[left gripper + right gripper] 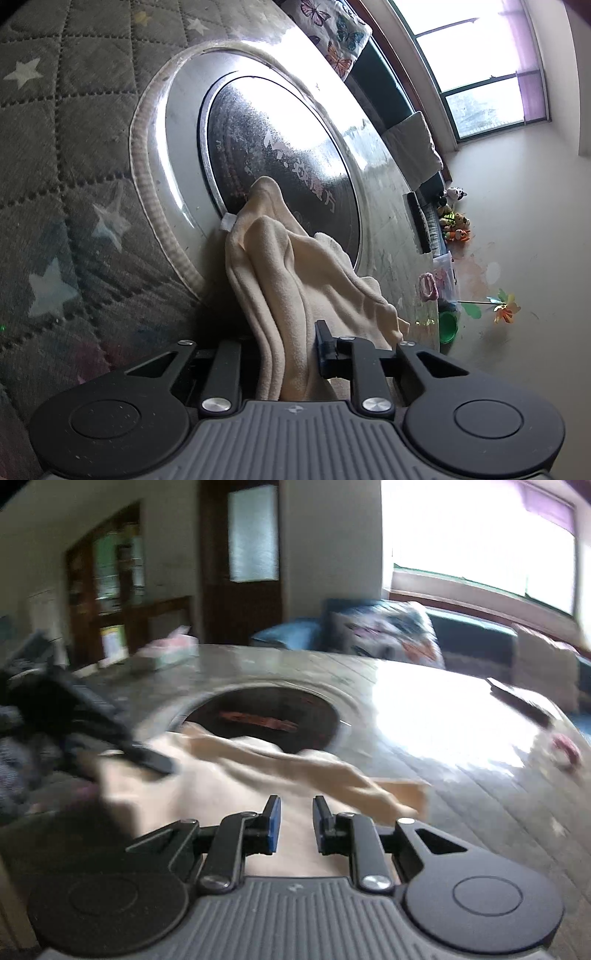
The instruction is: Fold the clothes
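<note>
A cream garment [295, 280] hangs bunched from my left gripper [291, 343], which is shut on its folds; the left finger is hidden by the cloth. A white tag shows at its edge. In the right wrist view the same garment [236, 771] lies partly on the round table [461, 760], blurred by motion. My right gripper [294, 819] is open and empty just above the cloth. The other gripper [110, 731] shows at the left, holding the cloth's edge.
The table has a dark round inset [280, 158] in a metal ring. A quilted star-pattern cover [55, 147] lies at the left. A butterfly cushion [332, 33], toys [456, 221], a pinwheel [504, 306] and a tissue box [166, 653] stand around.
</note>
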{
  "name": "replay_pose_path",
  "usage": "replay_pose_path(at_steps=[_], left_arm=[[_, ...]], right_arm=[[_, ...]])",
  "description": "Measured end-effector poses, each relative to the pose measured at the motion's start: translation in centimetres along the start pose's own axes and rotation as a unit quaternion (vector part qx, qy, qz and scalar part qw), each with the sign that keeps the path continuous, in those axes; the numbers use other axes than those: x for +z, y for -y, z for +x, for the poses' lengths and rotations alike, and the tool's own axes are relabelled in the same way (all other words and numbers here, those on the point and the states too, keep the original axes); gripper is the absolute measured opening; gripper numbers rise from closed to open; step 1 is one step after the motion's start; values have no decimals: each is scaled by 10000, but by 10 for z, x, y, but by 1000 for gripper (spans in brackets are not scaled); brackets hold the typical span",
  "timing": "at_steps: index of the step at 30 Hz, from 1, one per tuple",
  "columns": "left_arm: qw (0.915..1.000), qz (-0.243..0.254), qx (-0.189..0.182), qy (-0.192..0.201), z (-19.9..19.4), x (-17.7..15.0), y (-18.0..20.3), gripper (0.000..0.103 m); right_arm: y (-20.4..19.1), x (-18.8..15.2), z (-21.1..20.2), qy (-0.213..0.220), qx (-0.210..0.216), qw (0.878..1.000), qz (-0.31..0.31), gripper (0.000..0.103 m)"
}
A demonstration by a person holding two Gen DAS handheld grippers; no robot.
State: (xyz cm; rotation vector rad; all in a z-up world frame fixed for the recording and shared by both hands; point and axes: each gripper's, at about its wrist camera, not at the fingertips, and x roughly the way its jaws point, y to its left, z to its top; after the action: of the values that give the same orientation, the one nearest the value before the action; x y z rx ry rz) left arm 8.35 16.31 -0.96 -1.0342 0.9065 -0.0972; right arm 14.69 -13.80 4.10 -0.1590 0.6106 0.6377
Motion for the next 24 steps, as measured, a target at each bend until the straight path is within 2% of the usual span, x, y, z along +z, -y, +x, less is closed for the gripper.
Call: replay_pose_path(at_steps=[4,6,7,17,21,24], left_arm=[[10000,36,14,-6,1,1,0,22],[10000,62,31,-7,3,1,1,22],[10000,70,38,-7,3,2,2,22],[9999,143,64,11,4,1,3,21],[9998,204,82,24,4,1,4,21],[9997,238,97,30,5,1,5,21]], right_arm=[[28,-14,7,-155,-254,9990,339,20],[37,-19,7,-137,-353,9981,479,38],[39,-20,8,-94,-394,9976,553,40],[71,-23,9,44,-364,9859,1635,41],[79,-27,18,-54,-323,9824,1841,41],[73,-25,21,-26,-363,9841,1737,39]])
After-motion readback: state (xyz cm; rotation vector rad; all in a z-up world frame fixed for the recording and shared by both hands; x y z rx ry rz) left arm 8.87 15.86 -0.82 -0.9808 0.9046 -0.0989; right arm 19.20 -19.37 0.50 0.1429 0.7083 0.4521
